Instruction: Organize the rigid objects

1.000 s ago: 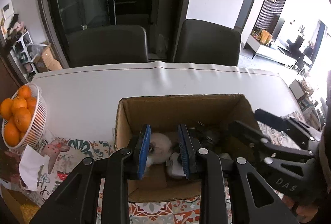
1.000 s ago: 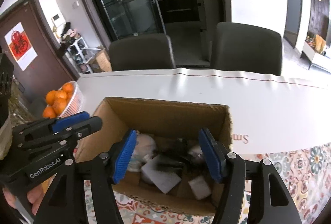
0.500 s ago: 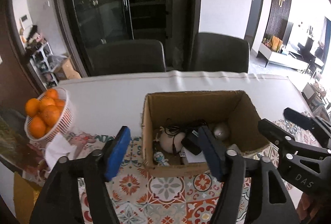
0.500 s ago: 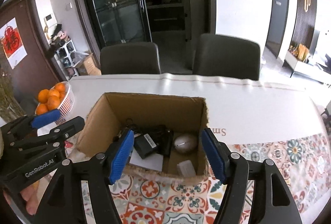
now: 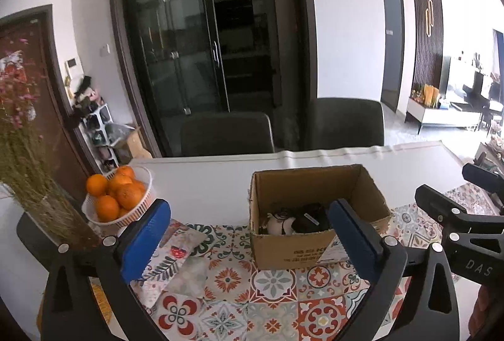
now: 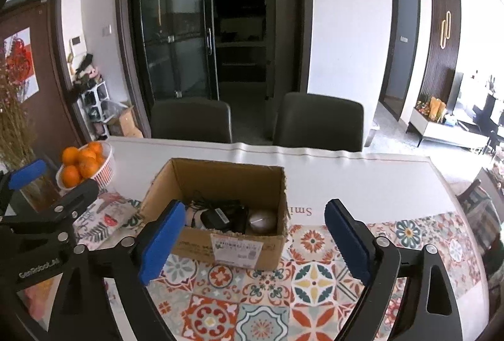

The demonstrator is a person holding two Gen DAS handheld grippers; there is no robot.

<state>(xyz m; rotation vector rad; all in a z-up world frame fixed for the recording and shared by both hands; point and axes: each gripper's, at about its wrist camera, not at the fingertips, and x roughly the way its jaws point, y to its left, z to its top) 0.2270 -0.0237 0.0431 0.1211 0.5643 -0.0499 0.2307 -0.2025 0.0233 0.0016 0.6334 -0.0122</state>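
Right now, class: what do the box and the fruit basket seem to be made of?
Box: brown corrugated cardboard, matte, with raw cut edges and a printed paper label. Fruit basket: probably white plastic, slightly glossy, with thin moulded ribs; coated wire is possible.

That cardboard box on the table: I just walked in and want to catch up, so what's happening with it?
A person holds a pair of tongs in each hand, sorting small items into the cardboard box. The box sits on a patterned tablecloth and holds a black adapter with cables and a rounded grey object. The left tongs and right tongs have just been opening, with nothing between them, short of the box.
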